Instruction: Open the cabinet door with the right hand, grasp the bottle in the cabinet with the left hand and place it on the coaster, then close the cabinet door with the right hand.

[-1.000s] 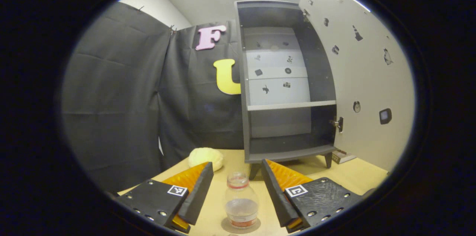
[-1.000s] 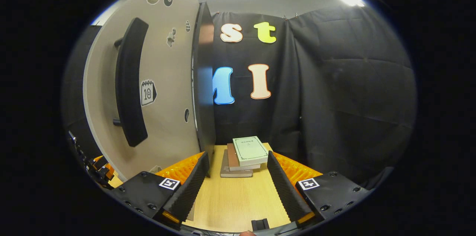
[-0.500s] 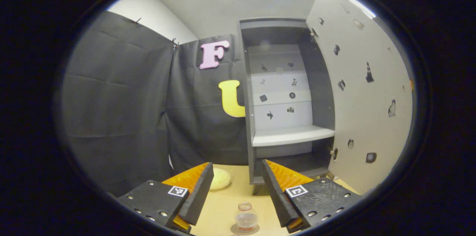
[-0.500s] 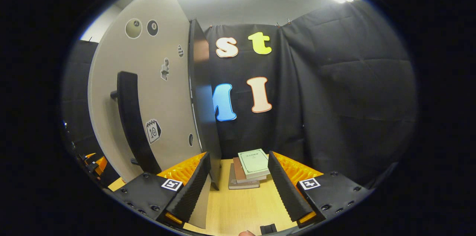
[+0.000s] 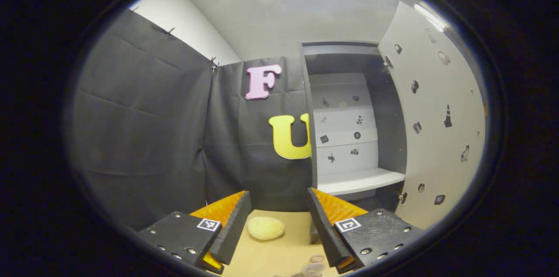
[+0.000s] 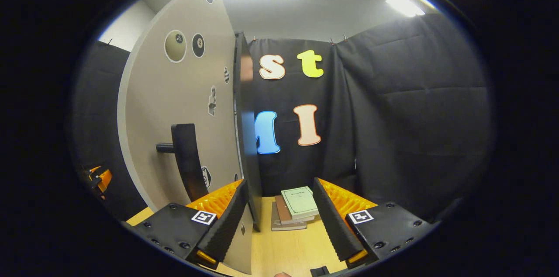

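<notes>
The clear bottle [image 5: 313, 266] peeks in at the bottom edge of the left gripper view, just its cap and shoulders; what it stands on is cut off. My left gripper [image 5: 279, 224] hangs open above and behind it, nothing between its fingers. The dark cabinet [image 5: 349, 137] stands open with a pale shelf [image 5: 360, 180] inside and its door [image 5: 436, 115] swung out to the right. In the right gripper view the door's outer face [image 6: 183, 106] with its black handle [image 6: 188, 161] is left of my open right gripper [image 6: 279, 220], whose left finger lies near the door's edge [image 6: 246, 137].
A pale yellow lump [image 5: 265, 227] lies on the wooden table [image 5: 270, 255] left of the cabinet. A stack of books [image 6: 295, 207] rests on the table beyond the right gripper. Black cloth walls close in behind. The left gripper [image 6: 98, 178] shows past the door's left side.
The left gripper has lifted away from the bottle, which has slid to the view's bottom edge. The right gripper has risen too; the door handle now sits lower in its view.
</notes>
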`<state>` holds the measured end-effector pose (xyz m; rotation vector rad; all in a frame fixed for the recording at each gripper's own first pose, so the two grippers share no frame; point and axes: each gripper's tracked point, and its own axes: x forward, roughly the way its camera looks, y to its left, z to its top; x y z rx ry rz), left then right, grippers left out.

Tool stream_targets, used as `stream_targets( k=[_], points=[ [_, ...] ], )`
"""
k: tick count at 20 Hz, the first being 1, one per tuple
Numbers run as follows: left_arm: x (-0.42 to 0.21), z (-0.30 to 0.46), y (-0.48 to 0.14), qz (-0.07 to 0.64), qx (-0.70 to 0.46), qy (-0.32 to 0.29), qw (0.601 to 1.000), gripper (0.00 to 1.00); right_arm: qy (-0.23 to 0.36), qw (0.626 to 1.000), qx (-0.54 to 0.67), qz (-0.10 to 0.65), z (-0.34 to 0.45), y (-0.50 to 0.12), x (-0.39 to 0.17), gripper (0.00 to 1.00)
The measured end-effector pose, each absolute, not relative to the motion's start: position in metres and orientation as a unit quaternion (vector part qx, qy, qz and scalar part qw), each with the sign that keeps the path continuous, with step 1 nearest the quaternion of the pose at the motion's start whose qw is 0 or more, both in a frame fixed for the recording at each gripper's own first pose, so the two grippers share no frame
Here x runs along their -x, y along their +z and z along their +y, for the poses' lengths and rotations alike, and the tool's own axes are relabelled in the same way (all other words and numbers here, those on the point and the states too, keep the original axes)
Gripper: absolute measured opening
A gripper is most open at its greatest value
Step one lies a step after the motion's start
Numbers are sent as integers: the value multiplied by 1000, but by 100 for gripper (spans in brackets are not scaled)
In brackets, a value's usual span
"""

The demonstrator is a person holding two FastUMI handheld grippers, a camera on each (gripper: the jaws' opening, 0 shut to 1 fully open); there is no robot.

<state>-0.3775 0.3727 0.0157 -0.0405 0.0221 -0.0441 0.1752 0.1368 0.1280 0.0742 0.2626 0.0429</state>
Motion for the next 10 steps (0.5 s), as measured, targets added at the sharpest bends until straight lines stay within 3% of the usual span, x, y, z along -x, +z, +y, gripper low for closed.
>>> stream_targets(
  k=[2,3,10],
  points=[
    [370,380,15,10,18,-28,999,77,11,990,-43,134,143,128,-172,89],
    [367,384,13,10,18,-32,999,77,9,990,-44,136,148,129,-170,94],
    [355,404,13,4,30,-53,998,77,14,990,-24,136,191,135,-162,89]
  ],
)
